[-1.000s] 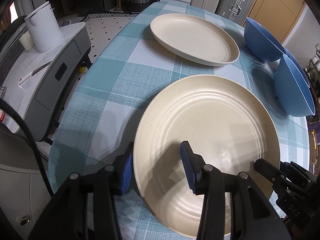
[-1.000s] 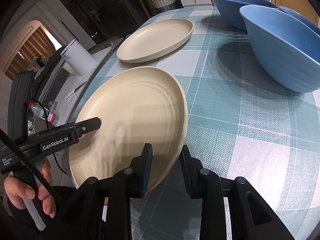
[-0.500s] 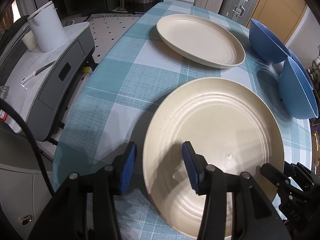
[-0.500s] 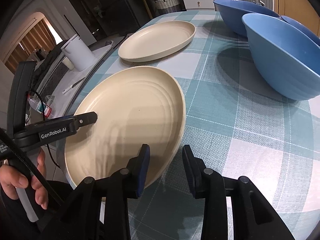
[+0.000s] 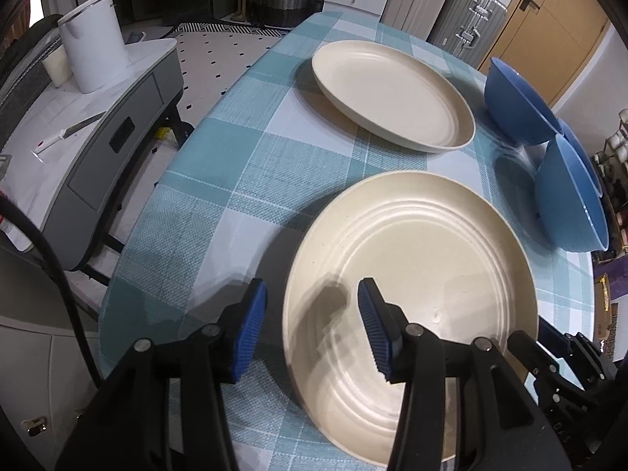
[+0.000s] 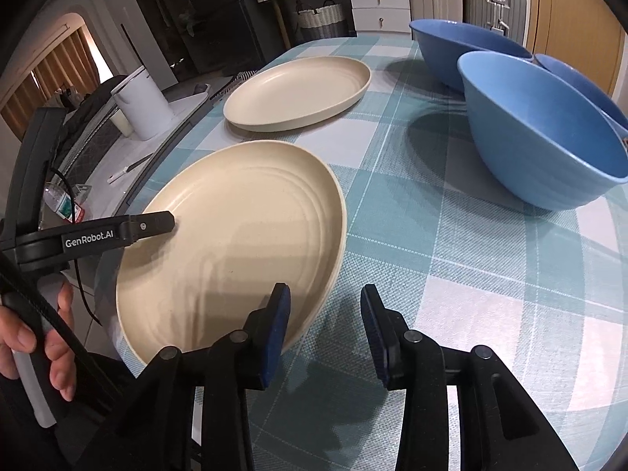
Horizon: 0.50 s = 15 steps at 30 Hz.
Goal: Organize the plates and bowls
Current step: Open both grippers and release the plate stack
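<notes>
Since a second ago the right gripper has let go of the near cream plate: its blue pads, then closed tight at the rim, now stand apart, the left pad over the plate's near right rim and the right pad over bare cloth, pressing on nothing. The left gripper has barely shifted and is likewise open, straddling the plate's left rim with one pad outside over the tablecloth and the other above the plate's ridged inside, neither visibly touching it. That plate lies flat near the front edge of the table, close to its left side. A second cream plate, oval-looking and deeper, sits farther back toward the far edge, well apart from the first. Along the right edge stand three blue bowls: the nearest bowl is the largest in the right wrist view, with a second bowl behind it and a third bowl partly hidden at the far right. A person's hand grips the left tool's handle beyond the table's left edge.
</notes>
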{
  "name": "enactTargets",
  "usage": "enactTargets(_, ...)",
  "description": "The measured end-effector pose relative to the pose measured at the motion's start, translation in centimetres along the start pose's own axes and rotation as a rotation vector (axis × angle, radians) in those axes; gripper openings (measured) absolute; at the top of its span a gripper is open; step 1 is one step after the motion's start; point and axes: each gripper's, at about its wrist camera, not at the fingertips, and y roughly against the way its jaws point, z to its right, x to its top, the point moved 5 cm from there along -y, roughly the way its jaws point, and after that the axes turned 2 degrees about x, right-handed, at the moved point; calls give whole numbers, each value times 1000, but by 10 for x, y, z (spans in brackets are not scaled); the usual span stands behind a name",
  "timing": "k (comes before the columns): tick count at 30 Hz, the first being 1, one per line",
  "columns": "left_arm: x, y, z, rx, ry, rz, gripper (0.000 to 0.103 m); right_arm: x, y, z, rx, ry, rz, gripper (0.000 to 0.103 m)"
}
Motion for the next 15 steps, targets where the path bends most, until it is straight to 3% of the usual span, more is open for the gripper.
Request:
enactTargets(11,4,11,-1,-82,39,34,48,4,11,6,-24,-10,53,40)
enactTargets(15,9,25,-4,-113,55,93,48,6,22,6,-28,-15,100,44)
